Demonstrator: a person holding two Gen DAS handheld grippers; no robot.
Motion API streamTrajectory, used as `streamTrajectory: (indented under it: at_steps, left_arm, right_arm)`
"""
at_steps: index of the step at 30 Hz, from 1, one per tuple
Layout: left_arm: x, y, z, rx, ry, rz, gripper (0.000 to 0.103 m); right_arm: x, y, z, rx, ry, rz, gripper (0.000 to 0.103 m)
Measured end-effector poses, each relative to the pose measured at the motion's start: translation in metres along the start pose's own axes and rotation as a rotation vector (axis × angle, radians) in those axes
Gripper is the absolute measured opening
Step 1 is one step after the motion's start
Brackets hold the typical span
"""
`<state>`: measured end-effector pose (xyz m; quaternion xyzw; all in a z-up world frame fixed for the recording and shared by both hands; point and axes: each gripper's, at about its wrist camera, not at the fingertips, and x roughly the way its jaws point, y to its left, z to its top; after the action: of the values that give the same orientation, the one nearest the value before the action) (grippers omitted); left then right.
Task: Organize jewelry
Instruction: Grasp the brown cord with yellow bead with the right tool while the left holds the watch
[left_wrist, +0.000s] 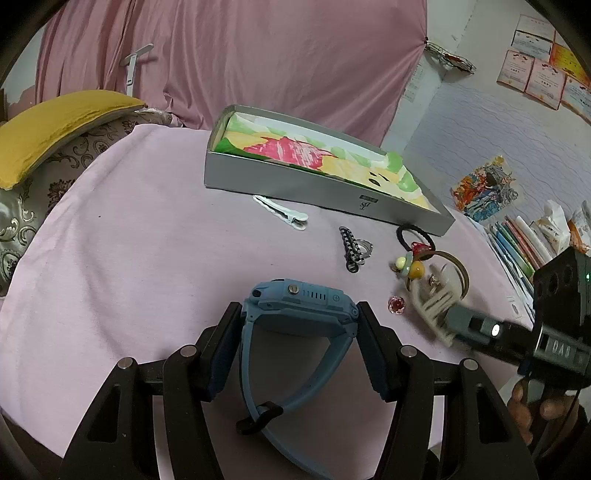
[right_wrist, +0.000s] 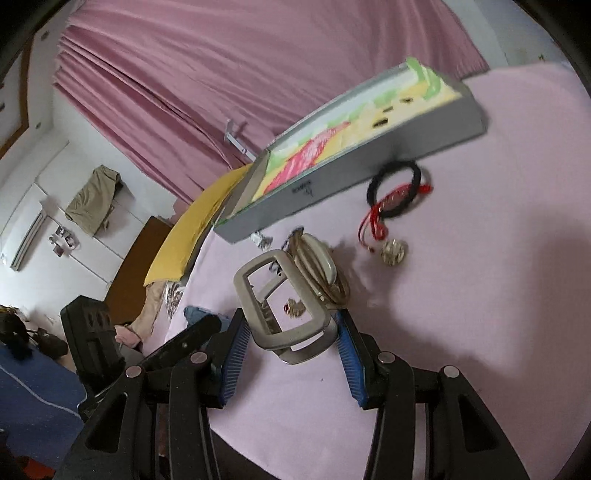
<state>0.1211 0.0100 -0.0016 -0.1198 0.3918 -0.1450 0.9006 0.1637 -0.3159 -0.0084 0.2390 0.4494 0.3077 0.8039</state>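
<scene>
Left gripper (left_wrist: 300, 325) clamped on a blue smartwatch (left_wrist: 301, 306), strap hanging back between the jaws, above the pink cloth (left_wrist: 147, 258). Right gripper (right_wrist: 290, 334) closed on a beige claw hair clip (right_wrist: 284, 306), beside a gold bangle (right_wrist: 325, 273). Grey box (left_wrist: 317, 184) behind; white clip (left_wrist: 282, 214), black hair tie (left_wrist: 413, 236) alongside.
</scene>
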Motion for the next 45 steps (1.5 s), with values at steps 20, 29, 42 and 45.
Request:
streamTrajectory:
  at_steps: [20,29,42,45]
  left_arm:
    - [-0.018,0.006,0.004,-0.023,-0.04,0.013,0.055]
    - [-0.016,0.002,0.002,-0.024,-0.035,0.015,0.055]
    - [-0.019,0.008,-0.003,-0.04,-0.041,0.015,0.055]
    - [-0.019,0.007,-0.004,-0.041,-0.046,0.016,0.055]
  right_arm:
    - [0.002,0.019,0.02,0.088,0.04,0.301,0.044]
    - [0.008,0.014,0.017,-0.011,0.074,0.051,0.044]
    - [0.011,0.031,0.003,-0.115,0.254,0.077,0.044]
    - [0.008,0.042,0.006,-0.225,0.19,-0.028,0.044]
